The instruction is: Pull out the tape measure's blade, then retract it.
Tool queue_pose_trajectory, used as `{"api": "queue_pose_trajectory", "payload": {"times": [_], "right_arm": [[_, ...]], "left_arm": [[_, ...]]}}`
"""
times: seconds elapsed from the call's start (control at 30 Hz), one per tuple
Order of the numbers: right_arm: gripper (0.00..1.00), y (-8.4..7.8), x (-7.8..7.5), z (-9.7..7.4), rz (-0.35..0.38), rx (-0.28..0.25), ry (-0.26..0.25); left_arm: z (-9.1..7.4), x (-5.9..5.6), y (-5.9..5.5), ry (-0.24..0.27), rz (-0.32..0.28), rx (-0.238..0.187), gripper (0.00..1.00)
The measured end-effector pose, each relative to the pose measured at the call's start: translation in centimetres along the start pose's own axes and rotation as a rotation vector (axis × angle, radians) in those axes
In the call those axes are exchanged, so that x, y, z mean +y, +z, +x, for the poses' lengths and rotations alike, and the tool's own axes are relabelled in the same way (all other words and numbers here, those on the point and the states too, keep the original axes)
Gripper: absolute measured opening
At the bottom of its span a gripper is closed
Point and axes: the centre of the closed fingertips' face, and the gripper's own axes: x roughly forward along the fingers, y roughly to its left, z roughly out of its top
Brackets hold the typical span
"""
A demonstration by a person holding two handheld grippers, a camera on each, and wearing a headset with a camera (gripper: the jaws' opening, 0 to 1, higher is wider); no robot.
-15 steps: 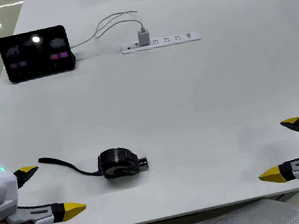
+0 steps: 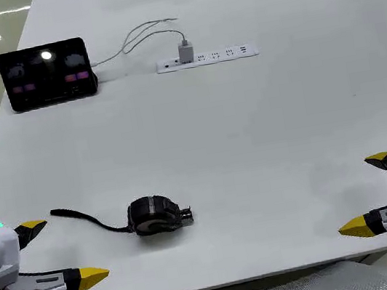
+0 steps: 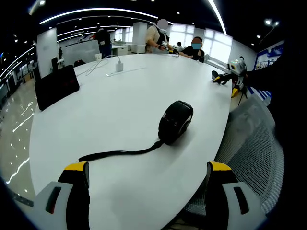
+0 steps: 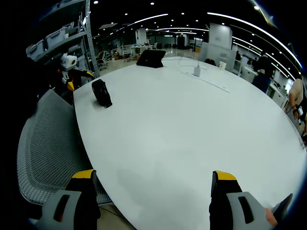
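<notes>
Over the near-left corner of the white tabletop (image 2: pixel 250 129) the left gripper (image 2: pixel 64 251) is held, jaws spread and empty. The right gripper (image 2: pixel 363 192) is held likewise released at the near edge's right end. A dark tablet (image 2: pixel 46 73) is propped by the left edge, far back, with a power strip (image 2: pixel 207 57) to its right. The black tape measure (image 2: pixel 153 214) is laid near the near edge, left of centre, its strap (image 2: pixel 79 216) trailed leftward.
</notes>
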Motion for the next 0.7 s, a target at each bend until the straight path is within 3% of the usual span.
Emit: {"api": "queue_pose_trajectory", "payload": {"times": [0.2,0.3,0.47,0.7], "right_arm": [[0.99,0.6,0.4,0.6,-0.054,-0.027,0.019],[0.99,0.7,0.7,1.0,-0.064,-0.028,0.035],[0.99,0.9,0.8,1.3,-0.065,-0.019,0.043],[0.99,2.0,1.0,2.2,-0.094,-0.025,0.060]], "left_arm": [[0.2,-0.1,0.4,-0.005,0.004,-0.004,0.99],[0.4,-0.6,0.3,-0.032,0.014,0.022,0.99],[0.8,-0.8,0.5,-0.052,0.038,0.029,0.99],[1.6,-1.2,1.6,-0.091,0.110,0.039,0.99]]}}
